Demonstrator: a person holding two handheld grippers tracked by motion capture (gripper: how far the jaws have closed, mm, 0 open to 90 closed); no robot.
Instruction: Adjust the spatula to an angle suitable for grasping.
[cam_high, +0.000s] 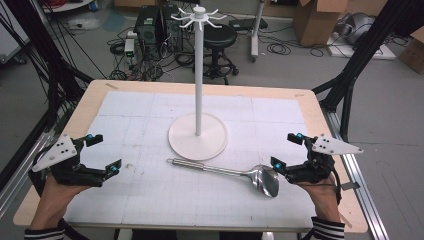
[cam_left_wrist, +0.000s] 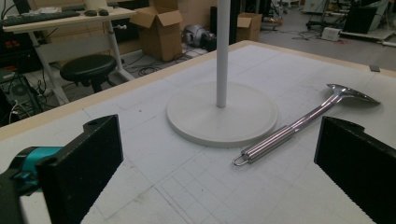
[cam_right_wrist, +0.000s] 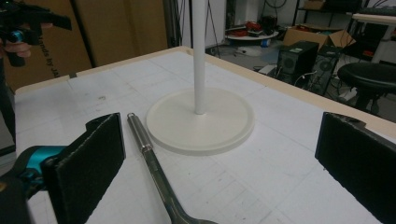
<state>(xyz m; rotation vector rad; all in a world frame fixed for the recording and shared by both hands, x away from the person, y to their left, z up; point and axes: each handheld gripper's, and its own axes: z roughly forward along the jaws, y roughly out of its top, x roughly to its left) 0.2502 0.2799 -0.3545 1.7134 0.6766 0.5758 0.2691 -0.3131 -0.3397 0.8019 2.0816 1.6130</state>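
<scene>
A white stand (cam_high: 198, 70) with a round base (cam_high: 198, 136) and a ring of hooks on top rises from the middle of the table. Just in front of the base lies a steel ladle (cam_high: 235, 173), handle to the left, bowl to the right. My left gripper (cam_high: 103, 154) hovers open at the table's left side, nothing between its jaws. My right gripper (cam_high: 286, 151) is open at the right, close beside the ladle's bowl. The left gripper view has the ladle (cam_left_wrist: 299, 126) and base (cam_left_wrist: 222, 119) ahead; the right gripper view has the ladle's handle (cam_right_wrist: 149, 154) between the jaws' line of sight.
A white gridded mat (cam_high: 150, 190) covers the wooden table (cam_high: 90, 100). Behind the table stand a black stool (cam_high: 219, 37), computer cases and cables on the floor, and cardboard boxes (cam_high: 317, 20). Black frame legs flank both sides.
</scene>
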